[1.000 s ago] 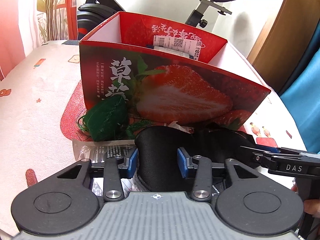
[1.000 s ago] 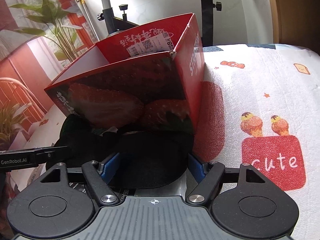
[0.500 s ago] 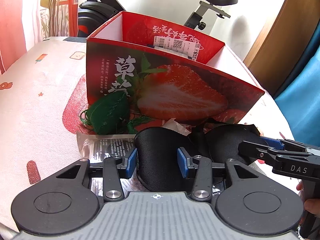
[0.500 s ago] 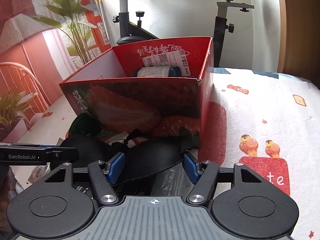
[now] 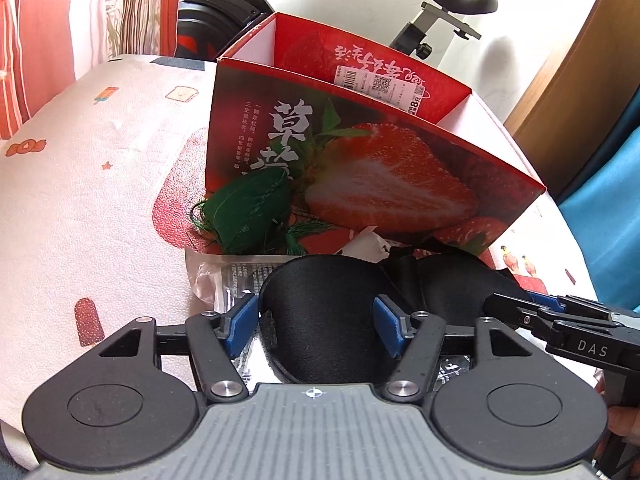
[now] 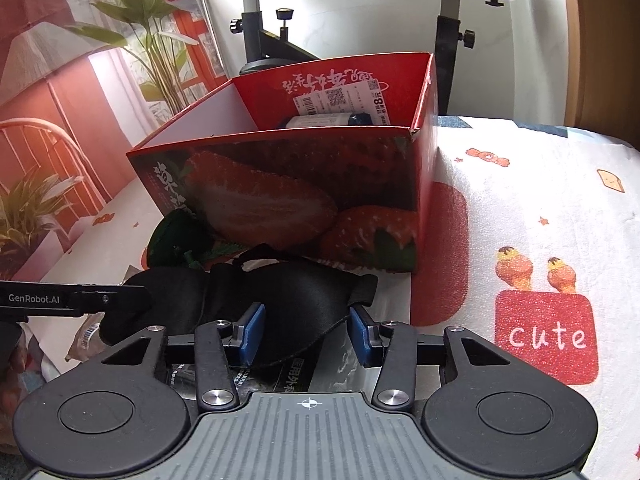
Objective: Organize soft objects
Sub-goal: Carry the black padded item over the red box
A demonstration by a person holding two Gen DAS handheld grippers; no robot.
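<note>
A black padded eye mask (image 5: 320, 312) lies in front of a red strawberry box (image 5: 360, 184). My left gripper (image 5: 316, 324) has its blue pads on either side of the mask's left cup, shut on it. My right gripper (image 6: 306, 334) is shut on the mask's right end (image 6: 296, 300). The mask looks lifted above the plastic packets under it. A green knitted pouch (image 5: 252, 212) with tassels leans on the box front; it also shows in the right wrist view (image 6: 176, 240). The box (image 6: 288, 176) is open-topped and holds a bottle (image 6: 332, 122).
Plastic packets (image 5: 224, 276) lie on the white printed tablecloth (image 5: 80, 208) under the mask. An exercise bike (image 6: 272, 36) stands behind the table. A wooden door (image 5: 580, 80) and blue cloth (image 5: 608, 200) are at the right.
Both grippers have risen and pulled back a little with the mask; more of the box's inside shows in the right wrist view. The mask is stretched flatter between them.
</note>
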